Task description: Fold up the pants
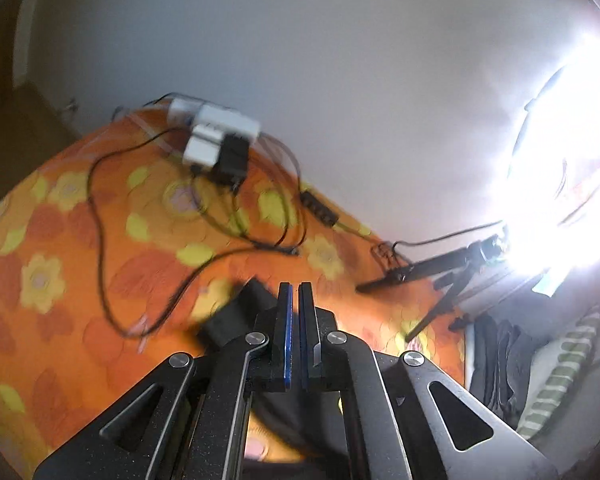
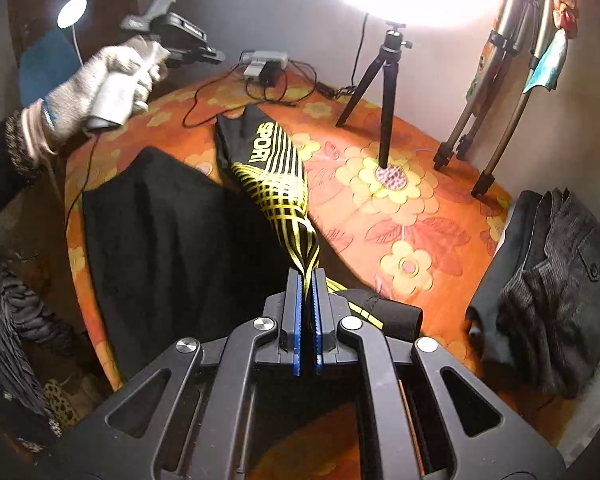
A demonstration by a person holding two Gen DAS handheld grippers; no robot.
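Observation:
Black sport pants [image 2: 172,224] with yellow stripes and the word SPORT lie on an orange flowered bed [image 2: 420,240]. My right gripper [image 2: 307,276] is shut on the yellow-striped leg [image 2: 276,176] and holds it lifted and stretched toward the far side. My left gripper [image 1: 295,289] is shut and empty, raised above the bed; it also shows in the right wrist view [image 2: 172,28], held high at the far left in a gloved hand. A blurred bit of black pants cloth [image 1: 240,316] lies below its fingers.
A black tripod [image 2: 384,92] with a bright ring light stands on the bed. White adapters and black cables [image 1: 216,140] lie at the far edge by the wall. Dark folded clothes [image 2: 548,288] are piled at the right. Tripod legs [image 2: 496,92] lean in the corner.

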